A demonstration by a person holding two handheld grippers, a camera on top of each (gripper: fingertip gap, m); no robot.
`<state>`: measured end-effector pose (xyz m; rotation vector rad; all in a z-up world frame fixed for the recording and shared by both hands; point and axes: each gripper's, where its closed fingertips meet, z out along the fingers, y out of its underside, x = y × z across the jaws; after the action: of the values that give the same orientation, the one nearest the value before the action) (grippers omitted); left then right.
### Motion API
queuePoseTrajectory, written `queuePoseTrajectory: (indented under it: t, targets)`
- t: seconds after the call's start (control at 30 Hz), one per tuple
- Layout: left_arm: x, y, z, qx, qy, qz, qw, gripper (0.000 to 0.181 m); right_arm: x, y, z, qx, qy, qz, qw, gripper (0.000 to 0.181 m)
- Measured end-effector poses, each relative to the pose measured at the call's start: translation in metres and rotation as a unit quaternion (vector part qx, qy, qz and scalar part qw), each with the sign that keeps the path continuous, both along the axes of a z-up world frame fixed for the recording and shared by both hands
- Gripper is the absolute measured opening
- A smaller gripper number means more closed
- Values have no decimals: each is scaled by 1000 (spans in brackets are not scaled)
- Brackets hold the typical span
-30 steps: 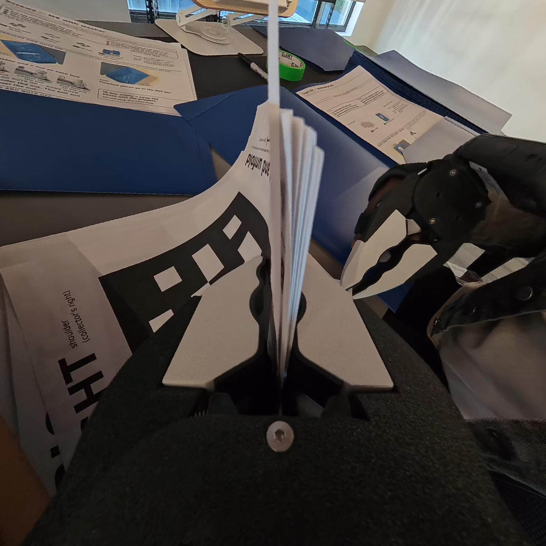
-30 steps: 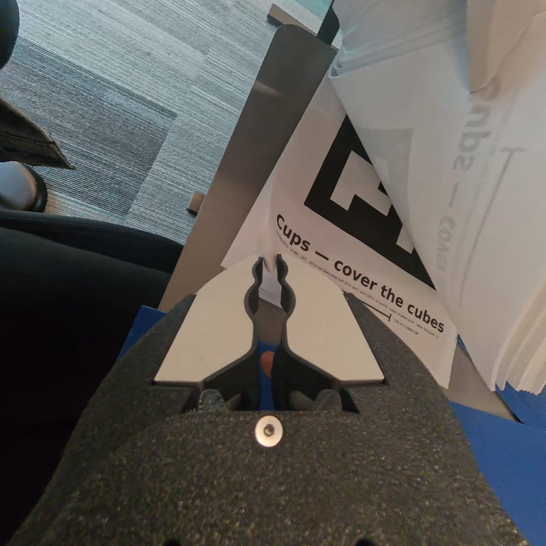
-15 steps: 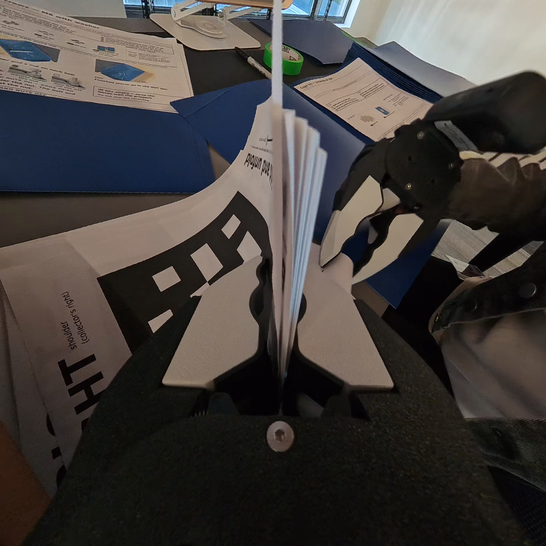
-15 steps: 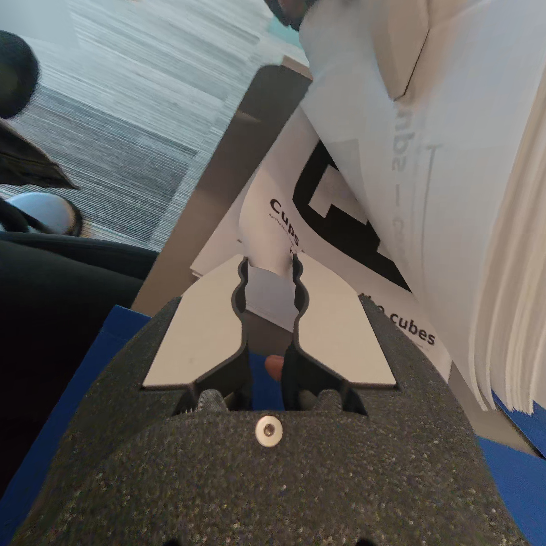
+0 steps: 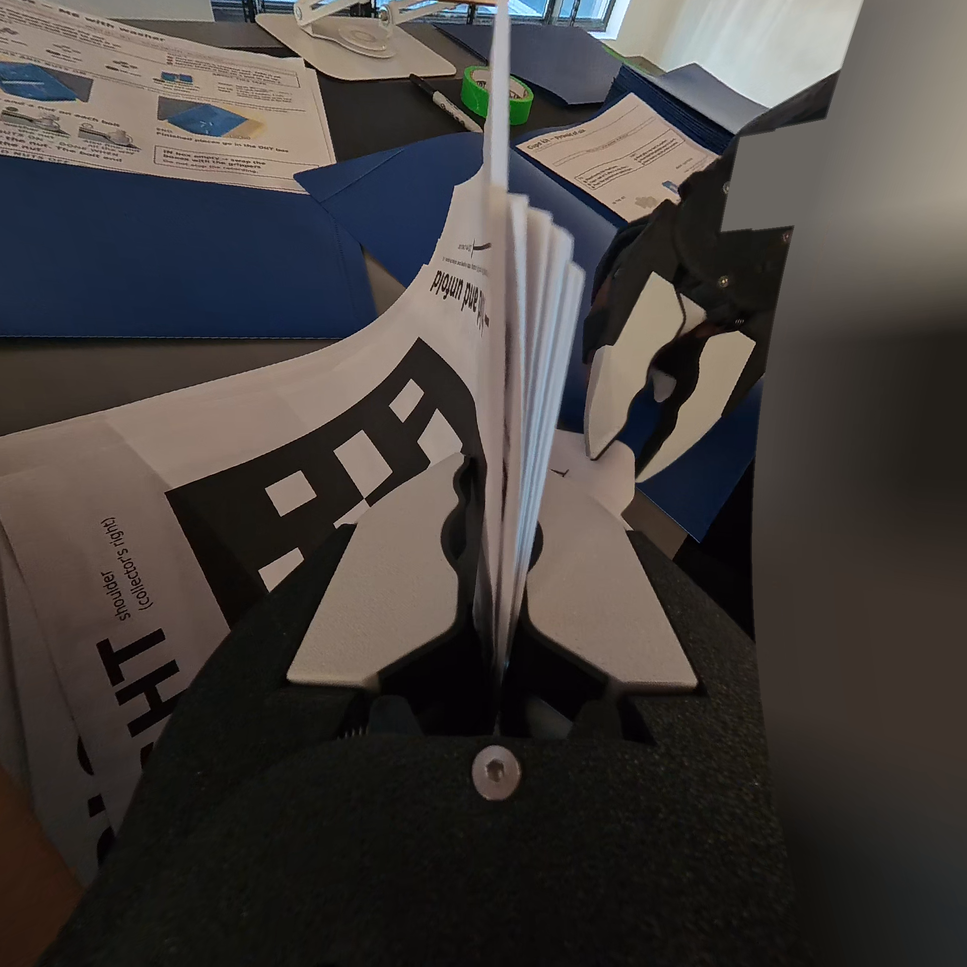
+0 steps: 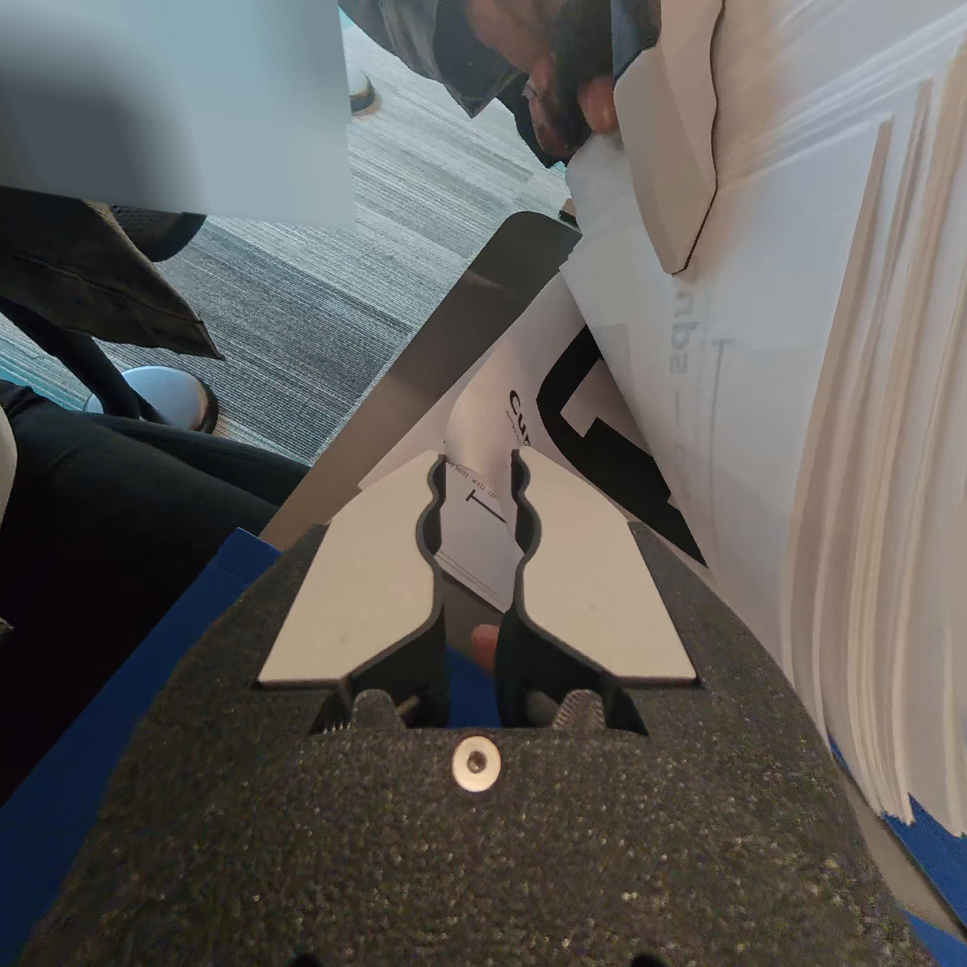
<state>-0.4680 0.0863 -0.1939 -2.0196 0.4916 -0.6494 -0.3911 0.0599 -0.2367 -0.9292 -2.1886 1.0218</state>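
My left gripper [image 5: 499, 497] is shut on a stack of white sheets [image 5: 523, 314] and holds it upright on edge, fanned at the top. A printed sheet with a black square pattern [image 5: 261, 445] curves down to the left onto the table. My right gripper [image 6: 479, 460] is open, tips down at the table just right of the stack; it also shows in the left wrist view [image 5: 622, 450]. A curled corner of a lying printed sheet [image 6: 476, 528] sits between its fingers, not clamped. The held stack [image 6: 837, 418] rises to its right.
Blue folders [image 5: 157, 251] cover the table behind, with instruction sheets [image 5: 157, 104] on them. A green tape roll [image 5: 497, 94], a marker [image 5: 445, 104] and a white stand [image 5: 366, 42] lie at the back. The table edge and carpet floor [image 6: 314, 288] are left of my right gripper. My right fingertips sit around 10 centimetres from my left ones.
My right gripper has moved in beside the stack, dropped to the table and opened wider; a sheet's curled corner now sits between its fingers. My left gripper has kept its hold.
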Motion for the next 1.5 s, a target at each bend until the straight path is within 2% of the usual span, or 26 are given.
queuePoseTrajectory:
  t: [0.03, 0.33, 0.57, 0.67, 0.83, 1.0, 1.17, 1.3, 1.5]
  targets:
    - [0, 0, 0, 0, 0, 0, 1000, 15, -1, 1, 1, 4, 2, 3, 1000, 23]
    - [0, 0, -1, -6, -9, -2, 1000, 15, -2, 1, 14, -6, 14, 17, 1000, 23]
    - [-9, 3, 4, -30, -87, 22, 995, 15, -3, 10, 16, -9, 21, 1, 1000, 17]
    - [-12, 4, 6, -33, -106, 31, 993, 15, -6, 19, 14, 13, 31, -26, 999, 17]
    - [-13, 5, 5, -41, -120, 34, 991, 15, -21, 51, 39, 57, 120, -121, 984, 31]
    - [-24, 8, 13, -29, -145, 58, 987, 14, -20, 69, 34, 66, 101, -176, 977, 45]
    - [-25, 10, 14, -30, -158, 65, 985, 14, -13, 74, 21, 72, 86, -204, 973, 47]
    - [-21, 8, 10, -43, -160, 54, 985, 15, -22, 69, 37, 50, 137, -215, 966, 47]
    - [-8, 3, 0, -69, -148, 23, 986, 16, -45, 55, 50, 132, 197, -201, 951, 46]
